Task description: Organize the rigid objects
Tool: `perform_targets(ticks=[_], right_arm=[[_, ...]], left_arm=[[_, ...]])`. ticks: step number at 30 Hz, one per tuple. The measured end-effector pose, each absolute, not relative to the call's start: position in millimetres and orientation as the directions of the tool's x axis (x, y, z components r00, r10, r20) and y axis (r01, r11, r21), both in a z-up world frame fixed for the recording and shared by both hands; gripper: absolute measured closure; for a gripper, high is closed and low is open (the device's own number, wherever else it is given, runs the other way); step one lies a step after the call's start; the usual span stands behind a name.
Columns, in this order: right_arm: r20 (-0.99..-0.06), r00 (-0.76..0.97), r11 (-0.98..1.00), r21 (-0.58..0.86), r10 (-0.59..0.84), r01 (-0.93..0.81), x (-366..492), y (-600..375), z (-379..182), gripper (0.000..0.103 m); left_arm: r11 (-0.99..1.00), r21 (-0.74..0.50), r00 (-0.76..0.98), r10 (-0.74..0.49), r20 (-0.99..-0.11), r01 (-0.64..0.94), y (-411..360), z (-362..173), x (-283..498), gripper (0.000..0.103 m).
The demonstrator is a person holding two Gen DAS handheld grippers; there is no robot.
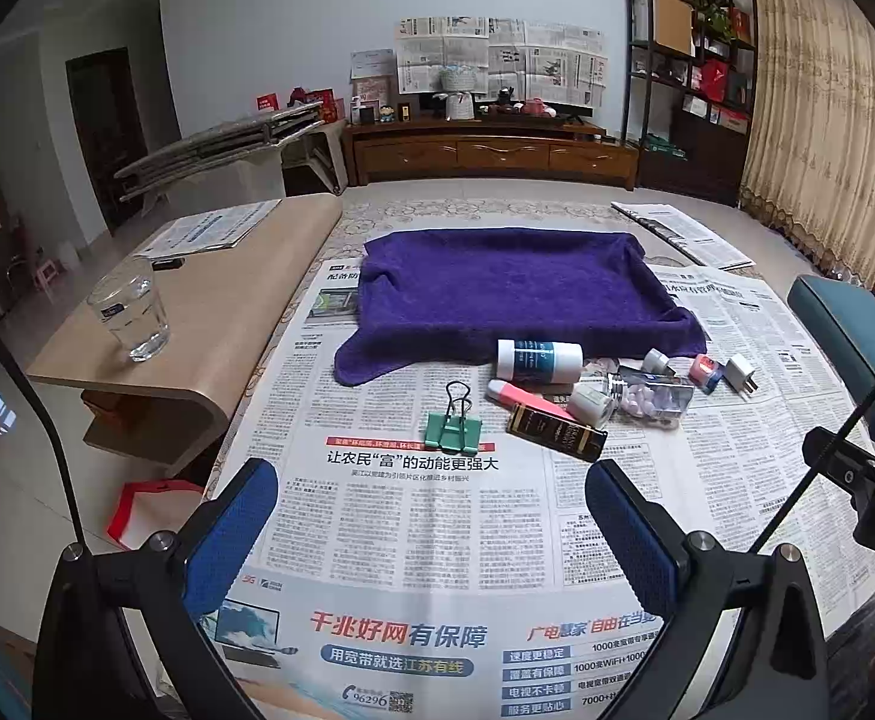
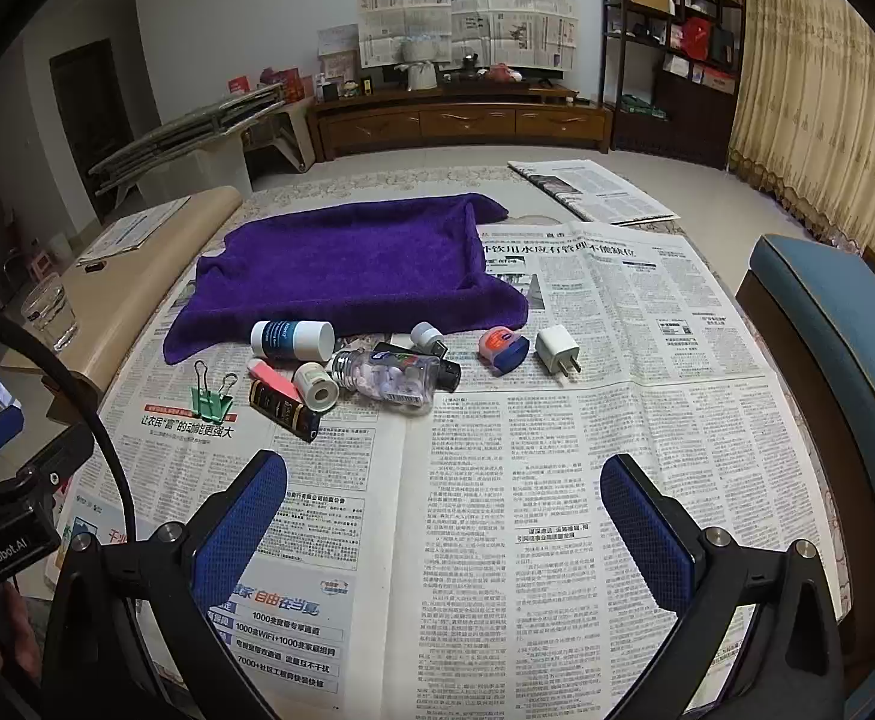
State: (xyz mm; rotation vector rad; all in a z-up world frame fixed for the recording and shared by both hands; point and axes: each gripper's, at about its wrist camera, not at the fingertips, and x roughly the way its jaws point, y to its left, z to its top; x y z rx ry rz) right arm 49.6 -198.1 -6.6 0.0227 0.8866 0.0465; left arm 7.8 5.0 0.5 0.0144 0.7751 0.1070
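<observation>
A purple towel point(image 1: 509, 294) point(image 2: 353, 264) lies spread on the newspaper-covered table. In front of it lie a green binder clip point(image 1: 454, 427) point(image 2: 212, 399), a white and blue bottle point(image 1: 538, 361) point(image 2: 291, 339), a pink tube point(image 1: 524, 394), a black and gold box point(image 1: 557, 432) point(image 2: 284, 409), a clear pill bottle point(image 1: 653, 397) point(image 2: 389, 381), a small white jar point(image 2: 316, 385), a red and blue tin point(image 2: 502, 349) and a white charger plug point(image 1: 742, 373) point(image 2: 557, 349). My left gripper point(image 1: 431, 531) and right gripper point(image 2: 443, 528) are open and empty, hovering short of the objects.
A low wooden side table point(image 1: 227, 324) at the left holds a water glass point(image 1: 130, 313) and papers. A blue chair point(image 2: 827, 348) stands at the right. Newspaper point(image 2: 557, 480) covers the table. A red bag point(image 1: 149, 510) sits on the floor.
</observation>
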Motion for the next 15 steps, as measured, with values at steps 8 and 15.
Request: perform_targets(ticks=[8, 15], right_arm=[[-0.771, 0.635, 0.999, 0.039, 0.047, -0.027, 47.5, -202.5, -4.2, 0.000], [-0.770, 0.637, 0.999, 0.037, 0.043, -0.022, 47.5, -204.9, -1.1, 0.000]], left_arm=[[0.994, 0.039, 0.710, 0.100, -0.697, -0.102, 11.6, 2.0, 8.6, 0.000], [0.994, 0.037, 0.708, 0.096, -0.700, -0.099, 12.5, 1.3, 8.0, 0.000]])
